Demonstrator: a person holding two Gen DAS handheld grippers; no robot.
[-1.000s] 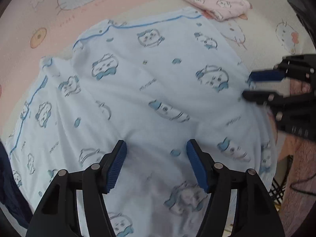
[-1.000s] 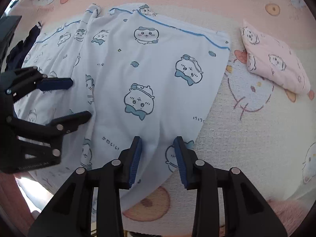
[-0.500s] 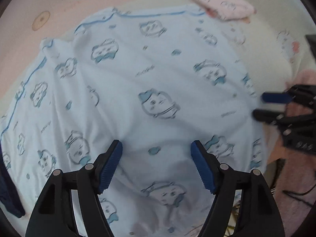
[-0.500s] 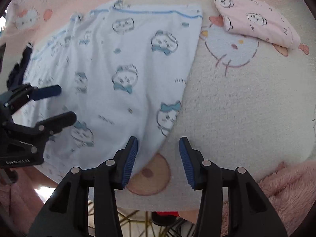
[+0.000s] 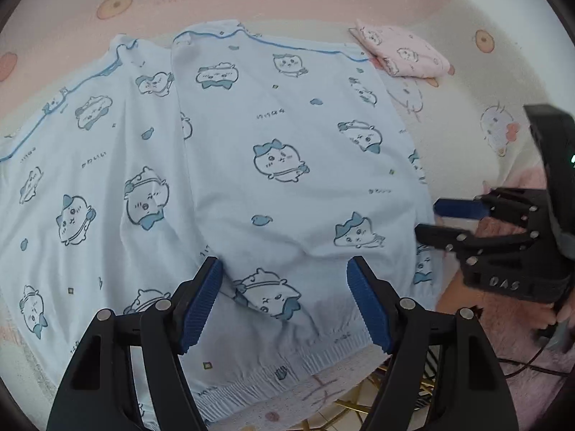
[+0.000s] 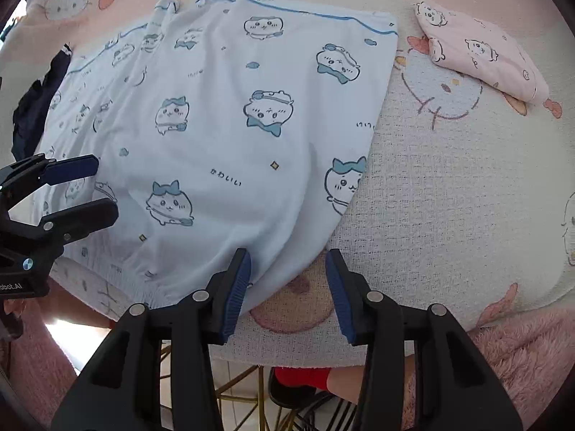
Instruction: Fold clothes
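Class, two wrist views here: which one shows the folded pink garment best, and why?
The right wrist view. The folded pink garment lies there large and whole, its printed faces and folded edges clear on the cat-print cover. In the left wrist view it is also whole, but smaller and farther off, just past the blue garment's corner.

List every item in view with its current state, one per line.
blue pajama pants: spread flat, one leg folded over the other.
pink garment: folded, lying apart from the pants.
dark garment: bunched at the edge.
left gripper: open, empty.
right gripper: open, empty.
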